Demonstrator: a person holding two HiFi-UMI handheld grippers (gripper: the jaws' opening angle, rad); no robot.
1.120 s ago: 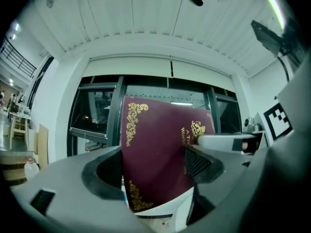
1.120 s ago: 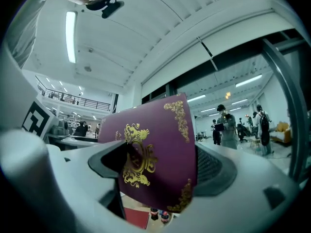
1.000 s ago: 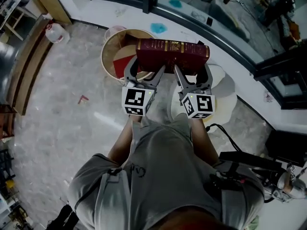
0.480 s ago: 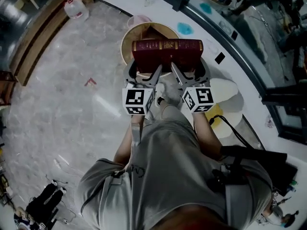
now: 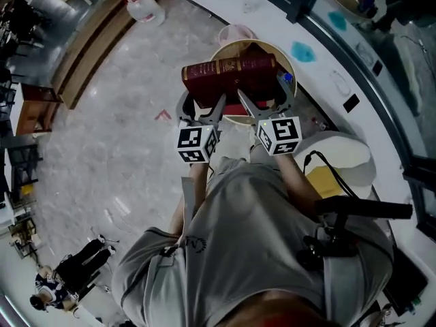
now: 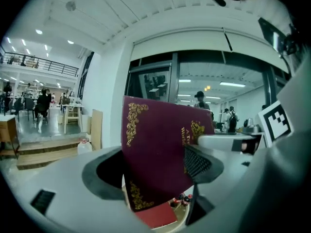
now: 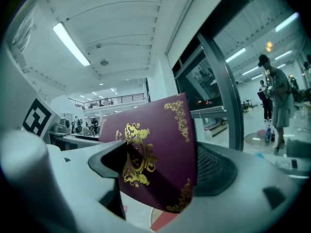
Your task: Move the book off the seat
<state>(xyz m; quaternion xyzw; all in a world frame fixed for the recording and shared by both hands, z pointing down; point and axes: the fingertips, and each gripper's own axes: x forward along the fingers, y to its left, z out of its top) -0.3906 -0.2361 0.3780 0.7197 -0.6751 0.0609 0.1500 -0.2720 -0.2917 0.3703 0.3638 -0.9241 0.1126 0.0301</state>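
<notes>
Plastic jaws of the left gripper (image 5: 203, 107) and the right gripper (image 5: 266, 104) are each clamped on one lower corner of the book (image 5: 231, 73), holding it upright in the air. Its hard cover is maroon, matte and stamped with gilt scrollwork, and the block is thick. Beneath it sits a round tan tub (image 5: 253, 41) with a flat red piece (image 6: 155, 217) inside. The white rounded seat (image 5: 340, 152) lies well apart to the right, so the lift looks done. Only setting the book down remains.

Matt maroon book (image 5: 231, 73) with shiny gilt tooling, polished marbled floor (image 5: 116, 148), matt grey plastic fingers (image 6: 204, 163)
</notes>
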